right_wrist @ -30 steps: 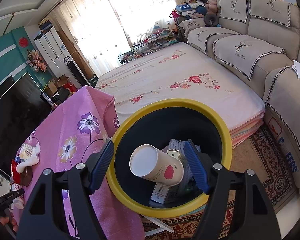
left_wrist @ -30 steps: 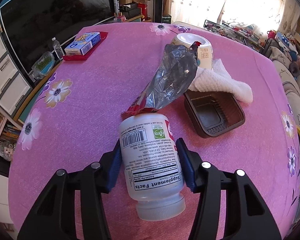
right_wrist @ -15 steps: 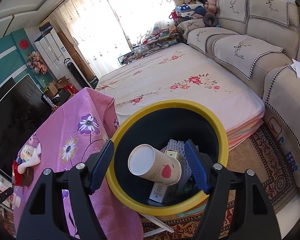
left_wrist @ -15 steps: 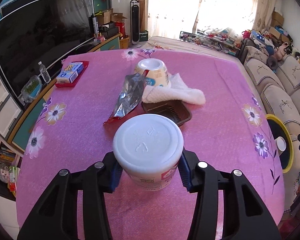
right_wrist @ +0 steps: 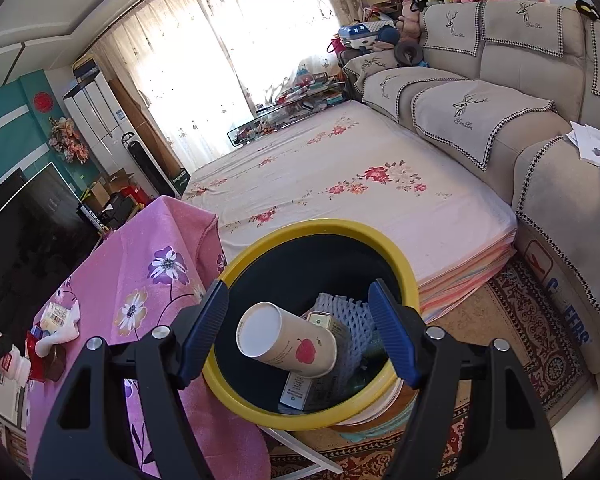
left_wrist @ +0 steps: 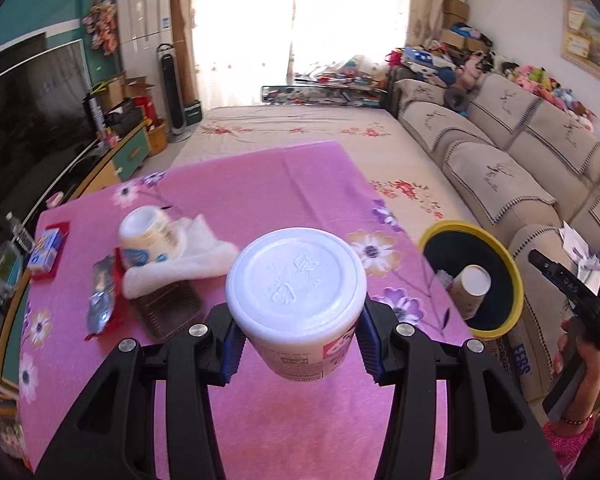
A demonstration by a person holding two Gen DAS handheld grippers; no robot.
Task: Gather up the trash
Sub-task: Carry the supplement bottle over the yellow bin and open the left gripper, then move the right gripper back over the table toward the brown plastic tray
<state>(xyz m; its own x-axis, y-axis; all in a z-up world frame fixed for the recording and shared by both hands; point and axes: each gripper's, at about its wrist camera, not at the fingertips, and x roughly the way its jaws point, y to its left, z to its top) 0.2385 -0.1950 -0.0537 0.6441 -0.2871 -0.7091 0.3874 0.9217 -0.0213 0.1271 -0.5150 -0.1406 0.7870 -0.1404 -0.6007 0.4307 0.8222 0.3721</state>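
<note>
While the left gripper (left_wrist: 296, 344) holds a white bottle (left_wrist: 296, 300) above the pink tablecloth (left_wrist: 260, 192), the scene reads as follows.

Left jaws: blue pads pinch the bottle from both sides, its flat white base turned toward the camera and its label below.
Left jaw motion: they have just been closing a little, with the bottle between them.
Beyond the left jaws, to the left: an overturned paper tub (left_wrist: 150, 232), a white cloth (left_wrist: 180, 264), a brown tray (left_wrist: 168, 308) and a silver wrapper (left_wrist: 102, 304), all lying on the tablecloth.
Beyond the left jaws, to the right: a yellow-rimmed bin (left_wrist: 510, 268) beside the table edge.
Right gripper (right_wrist: 300, 328): jaws spread wide, pinching nothing, hanging over the bin.
Between the right jaws, lower down: a paper cup (right_wrist: 288, 340) on its side inside the bin, on top of white foam netting (right_wrist: 348, 320) and a small carton (right_wrist: 300, 388).
Far right in the left view: a hand (left_wrist: 580, 364) gripping the other tool's handle.
</note>
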